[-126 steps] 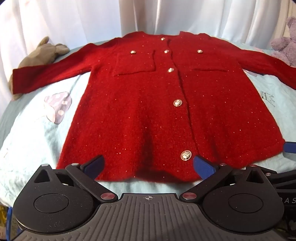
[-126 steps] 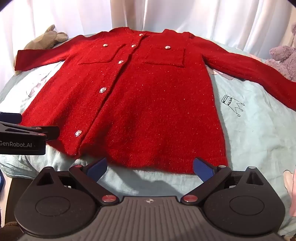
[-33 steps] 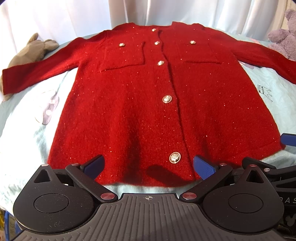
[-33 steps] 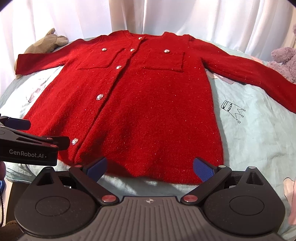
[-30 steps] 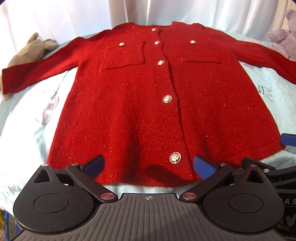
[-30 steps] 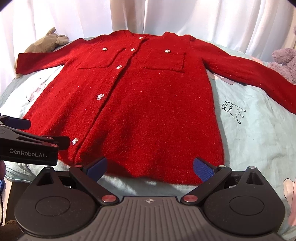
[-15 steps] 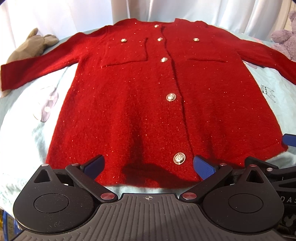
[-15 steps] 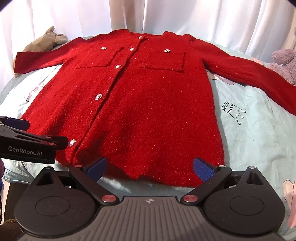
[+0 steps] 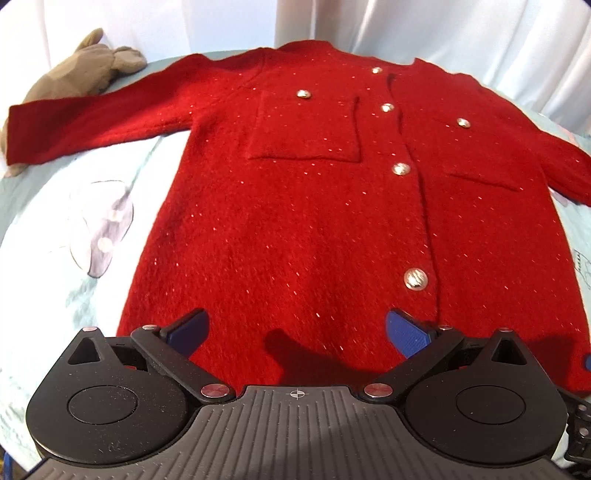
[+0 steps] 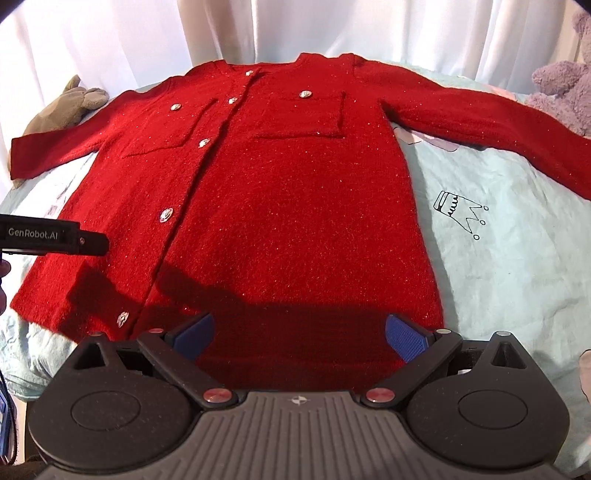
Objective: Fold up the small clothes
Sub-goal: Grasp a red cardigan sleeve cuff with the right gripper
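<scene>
A red knit cardigan point(image 9: 314, 221) with silver buttons lies flat and face up on a pale blue sheet point(image 9: 92, 288), sleeves spread to both sides. It also fills the right wrist view point(image 10: 295, 221). My left gripper point(image 9: 297, 328) is open and empty, over the hem on the cardigan's left half. My right gripper point(image 10: 299, 330) is open and empty, over the hem on the right half. The left gripper's body point(image 10: 51, 240) shows at the left edge of the right wrist view.
A brown plush toy point(image 9: 85, 70) lies beyond the left sleeve. A purple plush toy point(image 10: 565, 92) sits by the right sleeve. White curtains point(image 10: 295, 26) hang behind. The sheet point(image 10: 498, 258) has a crown print point(image 10: 458, 214).
Both grippers have moved forward and lower over the cardigan's hem. The left one has also shifted left. Both stay open.
</scene>
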A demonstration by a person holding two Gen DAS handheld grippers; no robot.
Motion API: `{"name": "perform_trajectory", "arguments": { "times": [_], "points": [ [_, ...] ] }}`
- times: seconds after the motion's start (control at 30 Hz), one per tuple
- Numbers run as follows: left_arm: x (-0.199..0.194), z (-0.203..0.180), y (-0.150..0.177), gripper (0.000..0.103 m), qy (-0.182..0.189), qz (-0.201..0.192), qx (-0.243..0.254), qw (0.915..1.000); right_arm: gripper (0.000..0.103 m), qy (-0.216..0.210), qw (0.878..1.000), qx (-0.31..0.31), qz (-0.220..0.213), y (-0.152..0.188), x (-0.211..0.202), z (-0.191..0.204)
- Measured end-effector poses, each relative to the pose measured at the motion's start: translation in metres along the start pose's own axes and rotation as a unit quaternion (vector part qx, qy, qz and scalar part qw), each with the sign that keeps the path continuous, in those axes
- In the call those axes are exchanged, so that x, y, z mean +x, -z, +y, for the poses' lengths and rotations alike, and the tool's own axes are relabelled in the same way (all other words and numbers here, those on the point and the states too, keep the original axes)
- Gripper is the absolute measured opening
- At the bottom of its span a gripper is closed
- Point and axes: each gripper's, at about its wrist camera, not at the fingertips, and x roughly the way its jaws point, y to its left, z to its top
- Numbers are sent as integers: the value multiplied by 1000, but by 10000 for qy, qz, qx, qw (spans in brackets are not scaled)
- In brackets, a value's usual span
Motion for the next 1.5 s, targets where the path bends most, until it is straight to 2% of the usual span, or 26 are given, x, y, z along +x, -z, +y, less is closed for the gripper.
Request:
{"name": "perform_trajectory", "arguments": {
  "times": [0.23,0.4,0.6,0.7,0.73,0.77,0.9,1.0,1.1,1.13,1.2,1.23,1.3,1.33,1.4,1.43,1.5],
  "points": [
    [50,29,-41,103,15,440,-409,9982,99,-110,9985,371,386,-23,36,-15],
    [58,69,-80,103,168,-8,-1041,9944,99,-255,9978,341,509,-38,54,-15],
    [88,126,-110,103,537,-152,-1814,9818,99,-212,9983,171,515,-63,74,-6],
    [97,158,-119,103,599,-291,-2494,9661,99,-158,9983,136,542,-70,80,-6],
    [99,163,-121,103,699,-311,-2681,9603,99,-155,9983,103,543,-71,81,-6],
    [99,164,-124,103,849,-331,-2704,9584,99,-162,9984,84,531,-71,81,-7],
    [91,128,-133,103,1117,-557,-2152,9686,99,-266,9993,22,281,-66,80,-10],
    [94,76,-140,103,1297,-591,-1506,9783,99,-296,9990,-86,323,-68,81,-10],
    [102,30,-141,103,1381,-461,-878,9854,99,-356,9986,69,390,-74,79,-18],
    [104,17,-140,103,1331,-446,-697,9876,99,-262,9991,192,271,-77,76,-25],
    [107,-4,-134,103,1042,-571,-225,9927,99,409,9979,433,-238,-83,68,-51],
    [109,-12,-131,103,815,-613,22,9948,99,749,9939,613,-533,-85,63,-68],
    [112,-26,-125,103,525,-661,427,9955,99,1281,9774,1318,-1041,-85,57,-120],
    [114,-31,-121,103,407,-704,605,9948,99,1556,9668,1691,-1118,-84,56,-145],
    [115,-36,-116,103,292,-832,832,9926,97,2104,9365,2498,-1274,-79,50,-201],
    [112,-31,-113,103,325,-897,803,9922,95,2223,9240,2777,-1403,-77,46,-221],
    [112,-28,-111,103,371,-939,735,9922,95,2089,8970,3465,-1781,-70,36,-264]
  ]
}}
